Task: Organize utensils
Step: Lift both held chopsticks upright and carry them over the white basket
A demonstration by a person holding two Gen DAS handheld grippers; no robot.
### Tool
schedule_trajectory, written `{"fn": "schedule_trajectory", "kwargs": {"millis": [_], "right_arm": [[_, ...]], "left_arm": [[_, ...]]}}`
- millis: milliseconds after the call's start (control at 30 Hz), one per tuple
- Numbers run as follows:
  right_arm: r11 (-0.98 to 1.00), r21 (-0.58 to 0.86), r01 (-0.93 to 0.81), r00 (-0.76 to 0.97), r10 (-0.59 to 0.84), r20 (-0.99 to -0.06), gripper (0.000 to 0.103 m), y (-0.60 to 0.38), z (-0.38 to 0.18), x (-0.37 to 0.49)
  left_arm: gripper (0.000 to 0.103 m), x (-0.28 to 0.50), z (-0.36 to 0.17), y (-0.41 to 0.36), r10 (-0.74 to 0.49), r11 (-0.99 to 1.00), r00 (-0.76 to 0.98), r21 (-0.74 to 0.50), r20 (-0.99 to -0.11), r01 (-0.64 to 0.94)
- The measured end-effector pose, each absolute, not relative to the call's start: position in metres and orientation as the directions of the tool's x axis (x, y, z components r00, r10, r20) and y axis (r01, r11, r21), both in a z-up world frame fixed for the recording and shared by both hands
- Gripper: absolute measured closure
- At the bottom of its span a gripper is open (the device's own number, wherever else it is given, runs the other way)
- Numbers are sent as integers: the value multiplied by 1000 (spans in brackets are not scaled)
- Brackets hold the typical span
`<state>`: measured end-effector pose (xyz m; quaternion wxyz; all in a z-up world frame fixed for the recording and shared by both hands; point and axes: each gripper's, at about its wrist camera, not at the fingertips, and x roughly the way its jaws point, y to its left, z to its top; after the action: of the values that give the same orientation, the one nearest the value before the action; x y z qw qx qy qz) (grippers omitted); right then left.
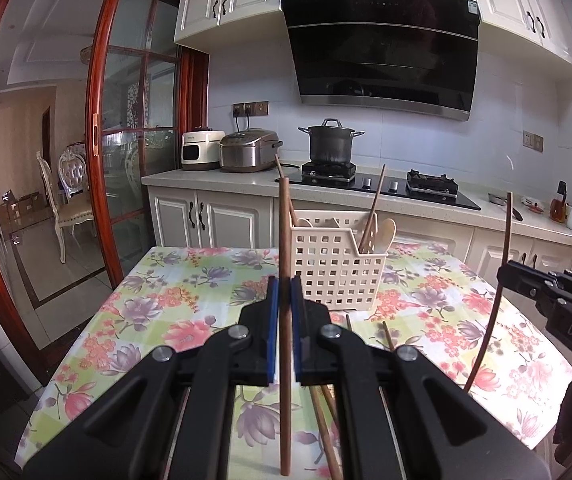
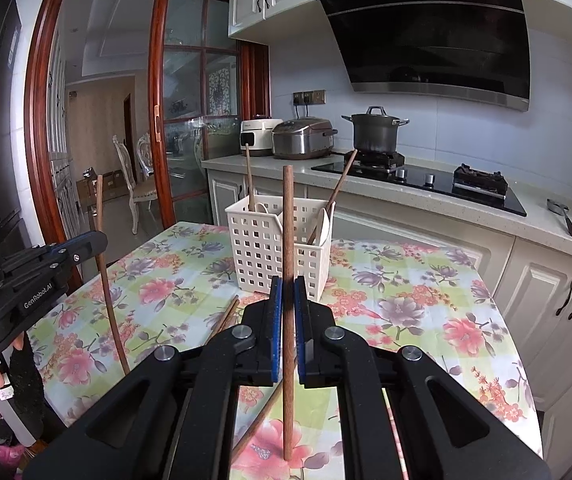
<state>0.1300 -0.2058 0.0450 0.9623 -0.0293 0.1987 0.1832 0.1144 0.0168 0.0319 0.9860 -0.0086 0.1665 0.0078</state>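
Right now I hold one wooden chopstick in each hand: my left gripper (image 1: 284, 312) is clamped on the left chopstick (image 1: 284, 240), upright between the blue pads (image 1: 272, 328), and my right gripper (image 2: 288, 316) pinches the right chopstick (image 2: 288, 240) the same way, both sticks running from six to twelve o'clock through their jaws. Each gripper also shows in the other's view, at three o'clock from the left wrist and at nine o'clock from the right wrist. Just below and behind my fingers, at about five o'clock in the left view, a few loose chopsticks (image 1: 326, 420) lie on the floral tablecloth (image 1: 173, 300), so I judge the sorting only partly done. Farther out at twelve to one o'clock stands the cream perforated utensil basket (image 1: 336, 268), near but not touching either gripper; it already holds wooden spoons (image 1: 386, 232) and a couple of long sticks (image 1: 376, 200) leaning out of its compartments. What remains, as I read it, is carrying these two forward and dropping them in, then collecting the ones on the cloth. Beyond the table the counter with the black pot (image 1: 332, 140) plays no part.
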Motion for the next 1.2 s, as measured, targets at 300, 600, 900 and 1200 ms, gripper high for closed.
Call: {"fn": "schedule_trajectory", "kwargs": {"millis": [300,600,900,1200], "right_arm": [[930,22,-368,854,347,-388,97,-205,45,128],[930,33,-367,875,357,-328,97,-208,55,123],[928,27,-372,887,364,-284,97,-204,61,137],[928,44,-371,898,370,-239,97,-204,71,164]], "left_arm": [[97,113,33,17,23,1000,951,-8,-308,-26],[97,112,36,15,15,1000,956,-7,-293,-18],[97,124,42,10,13,1000,961,5,-275,-13],[97,147,50,8,6,1000,964,-15,-268,-10]]}}
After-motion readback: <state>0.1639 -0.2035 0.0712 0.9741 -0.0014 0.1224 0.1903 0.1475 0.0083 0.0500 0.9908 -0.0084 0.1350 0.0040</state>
